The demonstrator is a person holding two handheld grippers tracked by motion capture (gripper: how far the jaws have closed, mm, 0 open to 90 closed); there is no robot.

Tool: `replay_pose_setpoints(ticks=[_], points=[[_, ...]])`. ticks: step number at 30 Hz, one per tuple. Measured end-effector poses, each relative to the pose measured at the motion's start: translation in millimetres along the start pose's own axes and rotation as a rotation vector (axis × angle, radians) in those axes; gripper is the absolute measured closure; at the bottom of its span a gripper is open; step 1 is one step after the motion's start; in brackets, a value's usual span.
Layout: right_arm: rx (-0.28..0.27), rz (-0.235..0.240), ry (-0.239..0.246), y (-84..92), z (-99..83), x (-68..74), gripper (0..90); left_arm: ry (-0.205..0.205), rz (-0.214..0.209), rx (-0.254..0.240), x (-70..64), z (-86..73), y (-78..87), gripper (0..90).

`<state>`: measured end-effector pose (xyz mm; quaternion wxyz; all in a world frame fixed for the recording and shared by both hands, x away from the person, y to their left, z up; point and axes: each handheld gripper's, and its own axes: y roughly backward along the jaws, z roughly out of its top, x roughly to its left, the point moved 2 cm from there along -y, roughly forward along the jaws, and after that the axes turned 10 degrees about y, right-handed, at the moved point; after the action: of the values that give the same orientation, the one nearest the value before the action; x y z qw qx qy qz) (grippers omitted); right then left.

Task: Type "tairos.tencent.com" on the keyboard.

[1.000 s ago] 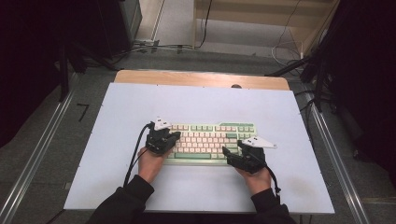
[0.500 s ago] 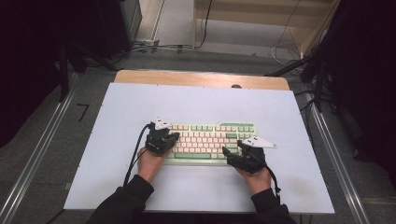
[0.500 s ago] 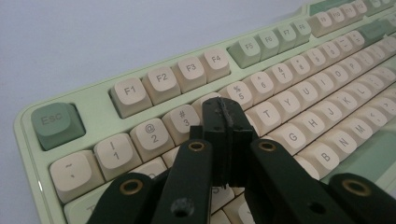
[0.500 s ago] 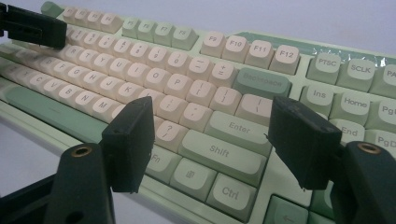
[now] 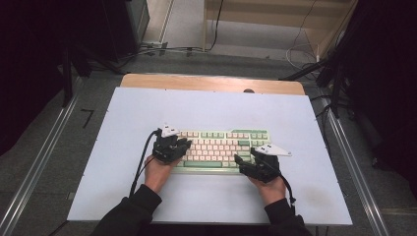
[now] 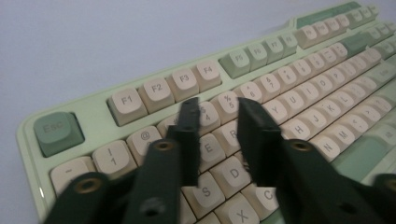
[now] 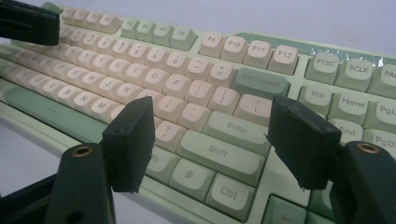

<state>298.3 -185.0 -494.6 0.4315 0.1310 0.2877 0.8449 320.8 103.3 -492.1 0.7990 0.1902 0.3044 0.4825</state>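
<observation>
Keyboard [image 5: 221, 147] sits mid-counter [image 5: 147, 103], nearer the person's edge, long side across, pale green case w/ cream and green caps. Both hands are at its near corners: left claw [image 6: 217, 109] over the left letter block, right claw [image 7: 210, 116] over the Enter/Shift area at the right end of the main block.

Left claw: jaws have just been opening, now a narrow gap, tips hovering above the number row and the E/R caps. No cap is gripped between them as far as the left gripper view shows; can't tell if the tips touch the keys. Right claw: jaws spread wide, nothing between them, hanging above the caps, holding nothing.

Risks, as I judge them:
- Left tips are narrow and sit across several caps. Lowering as is would prob. press two neighbours at once, or wedge a jaw in the gap between caps and lever one off.
- If the aim is one key, the part-open gap is wrong either way: too wide to act as one point, too narrow to straddle a cap cleanly.
- Right jaws straddle Enter and Shift w/ one jaw close to the nav cluster; a drop could hit Enter plus an unwanted key.
- Board isn't held down. A slanted push from either side could slide or skew it on the smooth counter, esp. if only one hand presses.
- Cable [image 5: 140, 164] trailing from the left claw runs beside the board's corner; could snag on a sideways move.
</observation>
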Motion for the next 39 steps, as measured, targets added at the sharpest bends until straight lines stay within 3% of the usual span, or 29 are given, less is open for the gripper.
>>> replay_pose_setpoints(ticks=[4,10,20,24,39], points=[[0.000,-0.002,0.001,-0.1,-0.1,0.1,31.1,0.000,-0.014,-0.034,-2.1,2.0,4.7,48.6],[-0.009,0.001,0.000,0.0,0.5,1.0,44.4,0.010,0.010,-0.046,1.5,2.8,6.3,35.9],[-0.018,0.057,0.029,-7.8,7.3,11.3,77.3,0.022,0.033,-0.056,9.9,-3.2,15.4,35.4],[-0.024,0.085,0.044,-13.9,12.4,18.1,86.2,0.033,0.044,-0.062,14.2,-6.7,22.1,35.5],[-0.015,0.172,0.119,-38.7,27.6,47.7,87.6,0.073,0.089,-0.079,29.3,-20.8,46.3,35.7]])
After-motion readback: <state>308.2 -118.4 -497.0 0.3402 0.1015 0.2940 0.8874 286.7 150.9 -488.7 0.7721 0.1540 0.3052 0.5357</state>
